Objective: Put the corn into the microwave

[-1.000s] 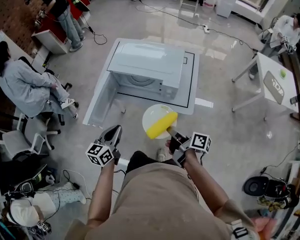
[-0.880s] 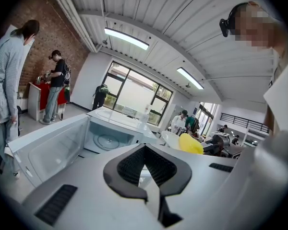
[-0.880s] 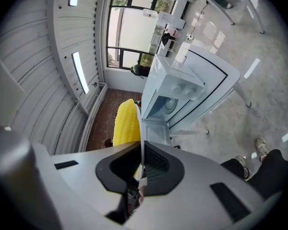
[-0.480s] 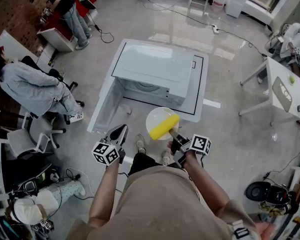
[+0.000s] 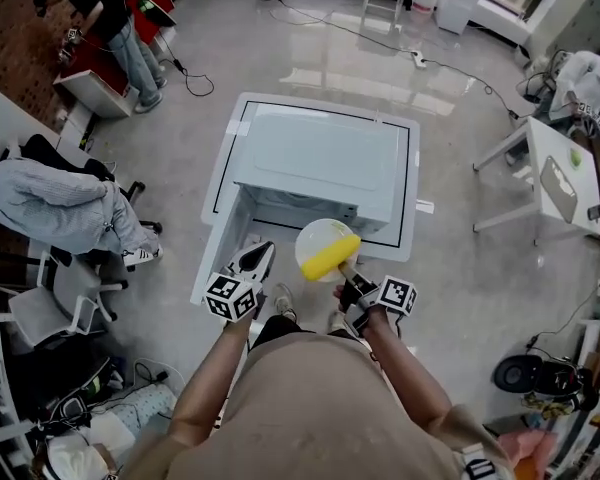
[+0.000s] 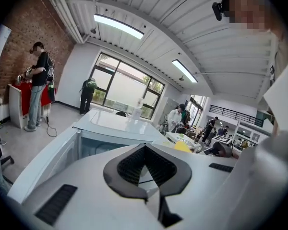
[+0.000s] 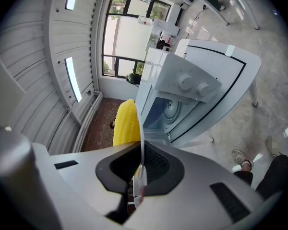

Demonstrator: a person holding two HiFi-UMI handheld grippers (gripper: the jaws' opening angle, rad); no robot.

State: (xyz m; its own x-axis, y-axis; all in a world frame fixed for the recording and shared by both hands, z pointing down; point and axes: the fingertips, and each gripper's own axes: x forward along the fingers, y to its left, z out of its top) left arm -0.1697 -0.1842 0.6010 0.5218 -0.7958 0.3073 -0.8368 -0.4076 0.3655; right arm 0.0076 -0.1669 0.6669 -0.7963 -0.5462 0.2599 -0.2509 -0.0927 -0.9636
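The white microwave (image 5: 320, 158) sits on a white table (image 5: 405, 183), its door (image 5: 218, 253) swung open at the left and the cavity (image 5: 295, 206) facing me. A yellow corn cob (image 5: 328, 256) lies on a white plate (image 5: 312, 236) just in front of the cavity. My right gripper (image 5: 348, 280) is shut on the plate's near rim. In the right gripper view the plate (image 7: 140, 143) shows edge-on between the jaws, with the corn (image 7: 126, 123) to its left and the microwave (image 7: 185, 87) ahead. My left gripper (image 5: 256, 260) is shut on nothing, beside the open door (image 6: 48, 162).
People sit on chairs (image 5: 50, 208) at the left, and another stands by a red table (image 5: 115, 43). A white table (image 5: 555, 183) with a seated person is at the right. Cables (image 5: 380, 38) cross the glossy floor. My feet (image 5: 280, 303) are under the table's front edge.
Both grippers have moved forward toward the microwave. The plate with the corn is now close to the open cavity, and the left gripper has come up beside the door.
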